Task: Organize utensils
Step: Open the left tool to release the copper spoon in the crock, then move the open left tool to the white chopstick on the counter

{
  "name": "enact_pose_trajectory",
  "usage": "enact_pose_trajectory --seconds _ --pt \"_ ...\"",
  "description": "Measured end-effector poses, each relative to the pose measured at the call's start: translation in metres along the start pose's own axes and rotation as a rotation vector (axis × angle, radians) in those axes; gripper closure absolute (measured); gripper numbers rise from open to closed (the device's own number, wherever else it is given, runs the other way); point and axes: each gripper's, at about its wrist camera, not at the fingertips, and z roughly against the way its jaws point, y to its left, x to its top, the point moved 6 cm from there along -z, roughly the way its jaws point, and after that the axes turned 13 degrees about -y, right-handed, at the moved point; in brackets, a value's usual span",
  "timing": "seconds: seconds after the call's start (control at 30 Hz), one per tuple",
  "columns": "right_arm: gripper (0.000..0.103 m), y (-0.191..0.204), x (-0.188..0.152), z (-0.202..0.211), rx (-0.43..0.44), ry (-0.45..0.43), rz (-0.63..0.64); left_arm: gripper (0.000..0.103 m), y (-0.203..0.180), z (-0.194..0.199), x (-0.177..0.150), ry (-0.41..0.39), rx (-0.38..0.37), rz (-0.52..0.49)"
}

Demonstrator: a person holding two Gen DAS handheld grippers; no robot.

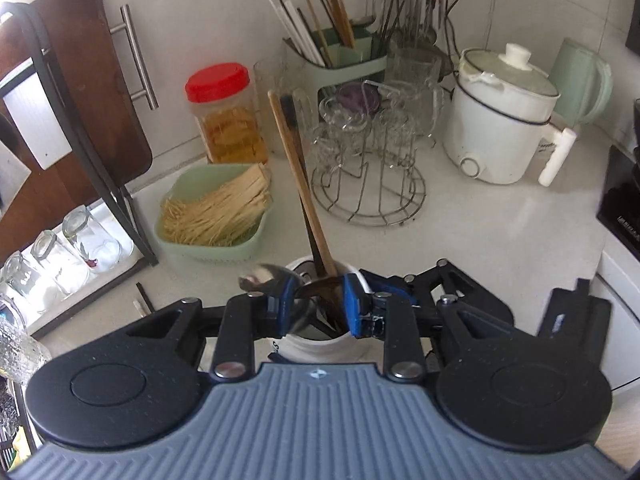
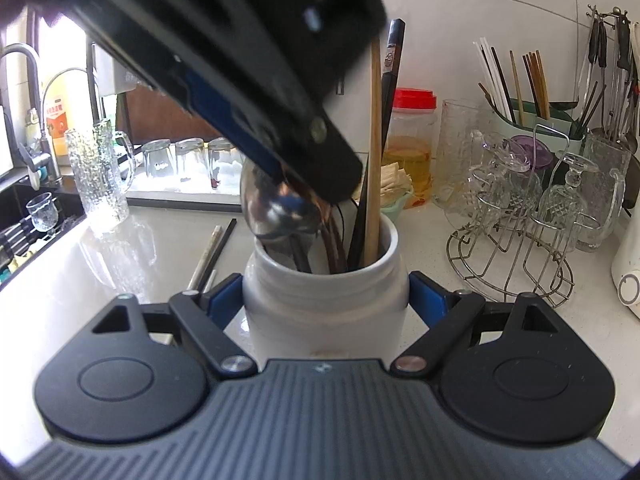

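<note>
A white ceramic jar (image 2: pixel 324 312) stands on the pale counter, and my right gripper (image 2: pixel 326 300) is shut on its sides. The jar holds a wooden chopstick (image 2: pixel 375 160), a black chopstick (image 2: pixel 390 92), a silver spoon (image 2: pixel 268 204) and dark brown spoons. My left gripper (image 1: pixel 318 304) hangs over the jar's mouth (image 1: pixel 316 346), pointing steeply down. Its blue pads (image 1: pixel 354 308) sit against the bowl of a dark brown spoon (image 1: pixel 320 294). The silver spoon (image 1: pixel 260 276) lies just outside its left finger. In the right wrist view the left gripper (image 2: pixel 320 196) slants down from the top left.
Behind the jar are a green basket of sticks (image 1: pixel 212 216), a red-lidded jar (image 1: pixel 228 116), a wire glass rack (image 1: pixel 368 184), a green utensil holder (image 1: pixel 344 64) and a white cooker (image 1: pixel 500 128). Two loose chopsticks (image 2: pixel 212 252) lie on the counter to the left.
</note>
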Motion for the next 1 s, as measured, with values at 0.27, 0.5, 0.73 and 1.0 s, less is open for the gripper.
enact_pose_trajectory --seconds 0.27,0.5,0.73,1.0 --pt "0.013 0.0 -0.001 0.001 0.0 -0.009 -0.002 0.087 0.002 -0.005 -0.01 0.034 -0.023 0.063" --pt "0.013 0.0 -0.001 0.002 -0.005 -0.011 0.001 0.069 0.015 0.017 -0.001 -0.025 0.003 0.12" --pt "0.013 0.001 0.0 0.001 -0.025 -0.006 0.001 0.048 0.048 0.046 0.008 -0.107 0.079 0.198" --pt "0.013 0.002 0.002 -0.001 -0.042 0.011 -0.004 0.045 0.105 0.055 -0.015 -0.105 0.187 0.281"
